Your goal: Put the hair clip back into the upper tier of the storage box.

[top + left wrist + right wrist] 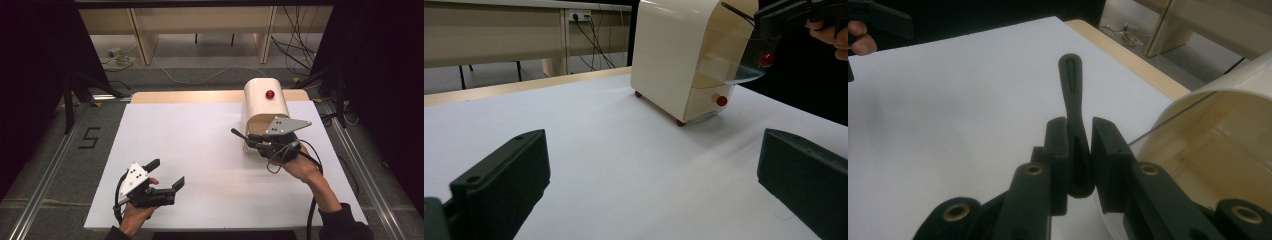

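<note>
Currently, a white sheet [200, 150] covers the wooden table [185, 96]; a cream bread-box-shaped container [264, 107] with a rounded top stands at the far right of the sheet; a red knob [270, 94] sits on its top in the high view. In the left gripper view the container [669, 55] rests on small red feet [680, 122]; its clear curved lid [739, 55] is partly raised, a red knob [766, 60] at the lid's edge and another red knob [722, 100] on the lower front.

Right gripper [252, 137]: held in the person's right hand [295, 160] just in front of the container's open side; jaws closed on a slim black handle [1074, 115], which sticks out beyond the jaw tips over the sheet; what is at the handle's other end cannot be told; in the high view the handle [239, 134] points left, away from the container. Container wall [1228, 145] lies close beside the right jaw in the right gripper view.

Left gripper [167, 175]: held in the left hand [137, 212] at the near left of the sheet, well apart from the container; jaws wide apart with nothing between them; in its own view the two black jaws frame bare sheet, with the container beyond them.

A cable [312, 210] trails from the right gripper along the forearm; a "5" mark [89, 138] lies on the floor left of the table.
</note>
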The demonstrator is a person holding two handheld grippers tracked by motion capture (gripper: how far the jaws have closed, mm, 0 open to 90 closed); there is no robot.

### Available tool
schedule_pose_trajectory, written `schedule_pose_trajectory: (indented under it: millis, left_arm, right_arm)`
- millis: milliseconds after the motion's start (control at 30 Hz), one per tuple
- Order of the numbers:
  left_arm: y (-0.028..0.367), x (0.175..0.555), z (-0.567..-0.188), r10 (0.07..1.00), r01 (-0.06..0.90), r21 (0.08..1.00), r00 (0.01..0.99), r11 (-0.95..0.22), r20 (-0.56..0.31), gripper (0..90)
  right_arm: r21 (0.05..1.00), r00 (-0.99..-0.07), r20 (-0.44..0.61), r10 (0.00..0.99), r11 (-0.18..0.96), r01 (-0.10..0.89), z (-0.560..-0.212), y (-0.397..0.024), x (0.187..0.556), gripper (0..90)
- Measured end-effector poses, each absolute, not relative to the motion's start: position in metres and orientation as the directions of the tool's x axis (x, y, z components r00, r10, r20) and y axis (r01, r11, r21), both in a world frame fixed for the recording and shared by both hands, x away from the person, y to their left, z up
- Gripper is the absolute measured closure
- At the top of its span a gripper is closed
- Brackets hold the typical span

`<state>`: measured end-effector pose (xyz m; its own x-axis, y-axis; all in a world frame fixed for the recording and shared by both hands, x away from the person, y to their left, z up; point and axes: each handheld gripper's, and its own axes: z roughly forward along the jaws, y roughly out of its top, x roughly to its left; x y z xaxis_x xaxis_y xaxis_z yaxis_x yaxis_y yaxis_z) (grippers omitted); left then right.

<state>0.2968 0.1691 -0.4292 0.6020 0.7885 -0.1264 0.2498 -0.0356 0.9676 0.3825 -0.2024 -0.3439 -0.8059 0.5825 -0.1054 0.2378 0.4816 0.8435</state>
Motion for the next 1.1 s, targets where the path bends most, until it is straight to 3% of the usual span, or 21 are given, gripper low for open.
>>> schedule_pose_trajectory:
  millis: [1100]
  left_arm:
    - [0.169, 0.297, -0.429, 0.79, 0.247, 0.968, 0.6, -0.035, -0.124, 0.3]
  right_arm:
    - [0.864, -0.74, -0.112, 0.663, 0.433, 0.257, -0.328, -0.241, 0.386, 78.8]
